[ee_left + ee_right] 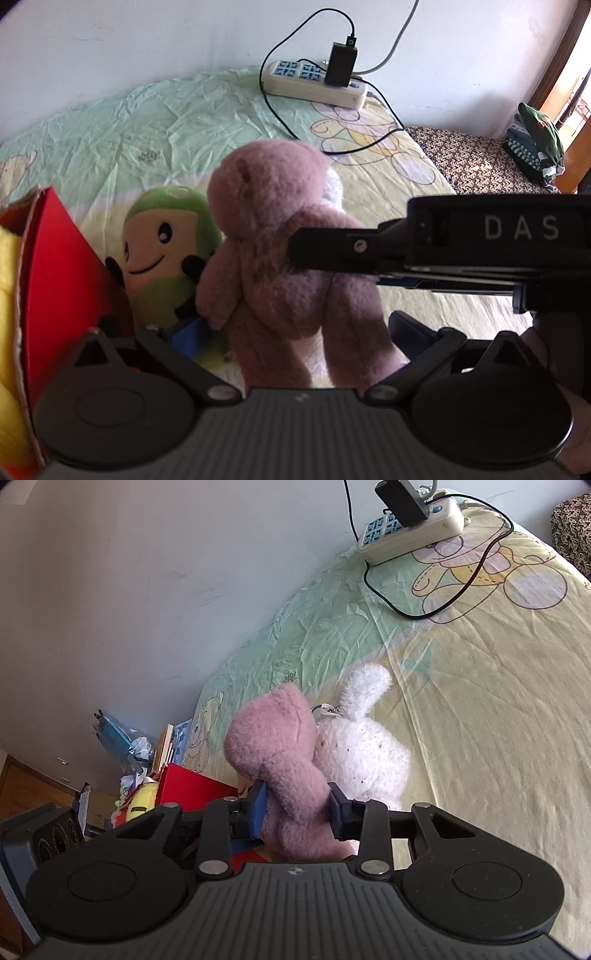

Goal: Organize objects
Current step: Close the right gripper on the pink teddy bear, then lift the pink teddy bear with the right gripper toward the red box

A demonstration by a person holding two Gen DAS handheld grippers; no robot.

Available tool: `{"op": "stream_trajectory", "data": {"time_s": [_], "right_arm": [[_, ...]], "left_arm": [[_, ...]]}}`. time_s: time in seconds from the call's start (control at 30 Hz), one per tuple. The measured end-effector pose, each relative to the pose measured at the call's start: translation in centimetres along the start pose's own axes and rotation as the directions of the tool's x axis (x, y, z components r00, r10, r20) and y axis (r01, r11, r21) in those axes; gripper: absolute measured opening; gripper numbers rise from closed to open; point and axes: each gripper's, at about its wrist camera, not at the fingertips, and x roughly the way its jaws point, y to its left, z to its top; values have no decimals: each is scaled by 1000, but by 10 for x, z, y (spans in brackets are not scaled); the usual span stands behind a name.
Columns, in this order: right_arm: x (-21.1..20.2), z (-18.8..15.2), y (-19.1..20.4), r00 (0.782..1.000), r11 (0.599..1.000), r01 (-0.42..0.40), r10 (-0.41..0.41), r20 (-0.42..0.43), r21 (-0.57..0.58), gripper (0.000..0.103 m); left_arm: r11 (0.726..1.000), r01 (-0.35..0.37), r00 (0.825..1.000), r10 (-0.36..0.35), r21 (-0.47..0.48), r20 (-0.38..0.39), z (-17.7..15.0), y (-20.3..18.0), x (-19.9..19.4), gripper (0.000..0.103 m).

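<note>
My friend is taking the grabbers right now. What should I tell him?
Right gripper: shut on the pink teddy, mid-body.
Left gripper: wide open, holding nothing; the teddy's legs hang between its fingers.
Green plush leans by the red box; white plush lies on the bedsheet behind the teddy.
Done: teddy grabbed.
Left: probably box all three.

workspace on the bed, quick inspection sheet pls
Surface: bed sheet, crumpled, green and yellow with bear print.
Job's things: pink plush bear lifted upright; white plush lying on the sheet behind it; green plush beside the red box.
Clutter: piled items beyond the box, too small to name.
Grippers: right hand-held gripper shut on the bear; left hand-held gripper open, bear's legs between its fingers.
Cables: power strip with black charger; black cable looped on the sheet.
Surroundings: white wall.
</note>
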Motion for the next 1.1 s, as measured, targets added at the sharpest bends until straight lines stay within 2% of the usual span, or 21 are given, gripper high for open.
{"op": "stream_trajectory", "data": {"time_s": [0.13, 0.23, 0.53, 0.7, 1.1], "right_arm": [[-4, 0, 3, 999, 999, -38, 38, 1, -7, 26], [-7, -1, 5, 999, 999, -51, 51, -2, -18, 23], [-21, -14, 11, 998, 997, -69, 69, -2, -42, 21], [-31, -27, 14, 997, 996, -72, 71, -9, -54, 21], [-48, -73, -1, 997, 1000, -23, 21, -72, -19, 21]], "left_arm": [[1000, -1, 1000, 1, -10, 0, 1, 1, -1, 101], [1000, 2, 1000, -2, -21, 1, 1, 2, -3, 99], [1000, -9, 1000, 9, -28, 7, -5, 1, -14, 86], [1000, 1, 1000, -1, -31, 0, -15, -2, -20, 84], [1000, 27, 995, -26, 3, -95, -66, -23, -11, 81]]}}
